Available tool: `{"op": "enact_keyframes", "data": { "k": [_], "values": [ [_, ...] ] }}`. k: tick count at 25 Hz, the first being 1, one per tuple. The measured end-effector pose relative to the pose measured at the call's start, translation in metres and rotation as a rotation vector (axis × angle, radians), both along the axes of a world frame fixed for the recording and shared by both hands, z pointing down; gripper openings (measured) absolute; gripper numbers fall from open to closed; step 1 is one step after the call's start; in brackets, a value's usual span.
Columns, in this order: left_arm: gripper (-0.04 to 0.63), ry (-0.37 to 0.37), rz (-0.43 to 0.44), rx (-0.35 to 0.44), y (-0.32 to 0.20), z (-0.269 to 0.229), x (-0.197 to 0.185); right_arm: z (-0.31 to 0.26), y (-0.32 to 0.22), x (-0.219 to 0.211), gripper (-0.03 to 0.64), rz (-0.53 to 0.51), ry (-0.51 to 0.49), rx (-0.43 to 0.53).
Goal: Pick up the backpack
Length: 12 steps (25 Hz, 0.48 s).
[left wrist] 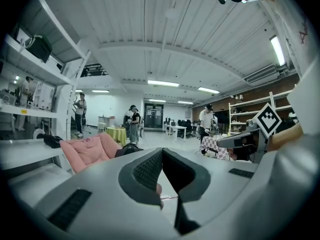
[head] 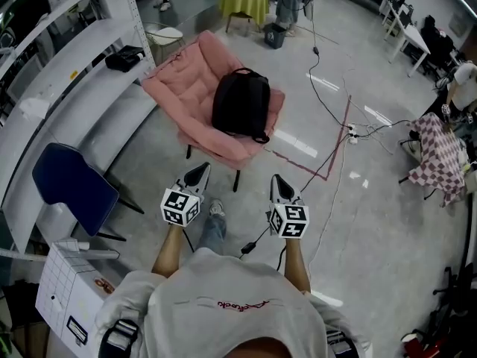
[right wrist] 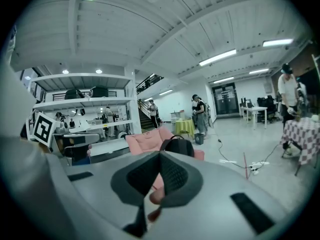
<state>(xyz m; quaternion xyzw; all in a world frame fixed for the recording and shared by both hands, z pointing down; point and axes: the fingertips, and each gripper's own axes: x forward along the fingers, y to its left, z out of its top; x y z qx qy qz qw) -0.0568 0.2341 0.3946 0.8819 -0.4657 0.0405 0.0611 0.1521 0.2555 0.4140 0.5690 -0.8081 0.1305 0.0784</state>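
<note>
The black backpack [head: 241, 103] sits upright on the seat of a pink cushioned chair [head: 184, 88], leaning against the chair's backrest, at about 12 o'clock from the two grippers in the head view and well apart from both. The left gripper [head: 200, 171] is held out over the grey floor [head: 373, 222] with its jaws pressed together and nothing between them; its own view shows the two dark ribbed pads [left wrist: 147, 169] meeting at the tips, with the backpack [left wrist: 131, 147] and the pink chair beyond at roughly 11 o'clock. The right gripper [head: 279, 181] is level with it at its 3 o'clock, also closed and empty, and its view looks straight over the closed tips at the backpack [right wrist: 177, 145] at 12 o'clock. A dark blue chair [head: 71, 185] stands at the left gripper's 9 o'clock, beside white shelving [head: 74, 88] that carries a small black bag [head: 124, 57].
</note>
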Motion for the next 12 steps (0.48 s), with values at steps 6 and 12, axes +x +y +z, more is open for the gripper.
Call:
{"op": "enact_keyframes", "data": {
  "k": [6, 12],
  "values": [
    [0.011, 0.017, 0.030, -0.003, -0.069, 0.007, 0.001, 0.001, -0.063, -0.005, 0.020, 0.020, 0.010, -0.012],
    [0.011, 0.037, 0.054, -0.028, -0.148, 0.013, -0.012, -0.003, -0.135, -0.023, 0.020, 0.037, 0.032, -0.023]
  ]
}}
